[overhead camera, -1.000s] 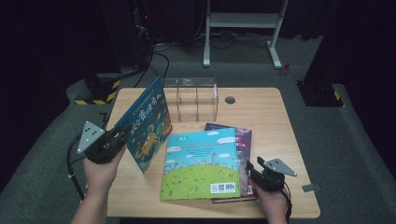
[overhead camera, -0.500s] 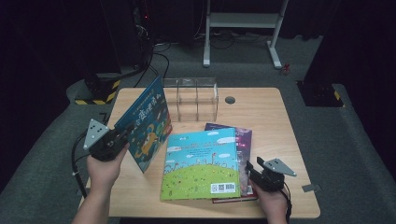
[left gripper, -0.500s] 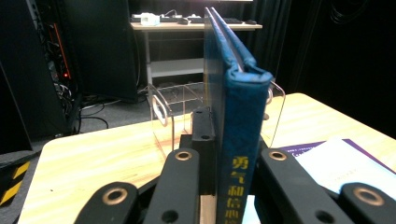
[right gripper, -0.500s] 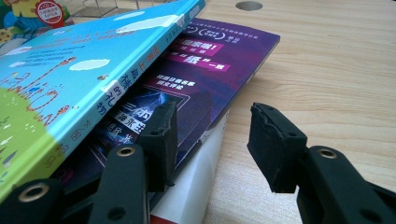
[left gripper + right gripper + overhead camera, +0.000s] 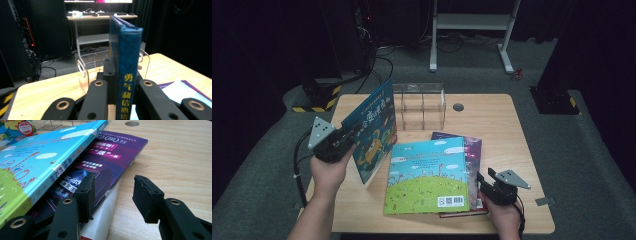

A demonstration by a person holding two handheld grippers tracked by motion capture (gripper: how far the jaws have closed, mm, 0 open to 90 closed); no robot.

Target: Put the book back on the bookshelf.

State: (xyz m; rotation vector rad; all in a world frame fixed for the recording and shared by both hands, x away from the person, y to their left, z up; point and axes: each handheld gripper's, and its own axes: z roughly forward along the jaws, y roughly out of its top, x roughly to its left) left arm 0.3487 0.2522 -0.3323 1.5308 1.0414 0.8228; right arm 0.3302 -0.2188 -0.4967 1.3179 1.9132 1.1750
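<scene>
A dark blue picture book [image 5: 374, 130] stands upright on its edge at the table's left, tilted toward the rack. My left gripper [image 5: 347, 139] is shut on its spine; in the left gripper view the spine [image 5: 127, 75] fills the gap between both jaws of that gripper [image 5: 123, 85]. A light blue and green book [image 5: 427, 175] lies flat on a purple book [image 5: 473, 147]. At their right front corner sits my right gripper [image 5: 482, 182], open. In its own view the right gripper [image 5: 113, 192] has one jaw over the purple book's [image 5: 110, 157] edge and the other over bare wood.
A clear acrylic book rack [image 5: 419, 105] stands at the table's back middle, just behind the held book, its dividers [image 5: 82, 67] showing past the spine. A round cable hole [image 5: 458, 107] lies right of it. The wooden table [image 5: 512, 135] has bare room on its right.
My left hand has carried the blue book a little up and toward the rack. The right gripper and the flat books have stayed put.
</scene>
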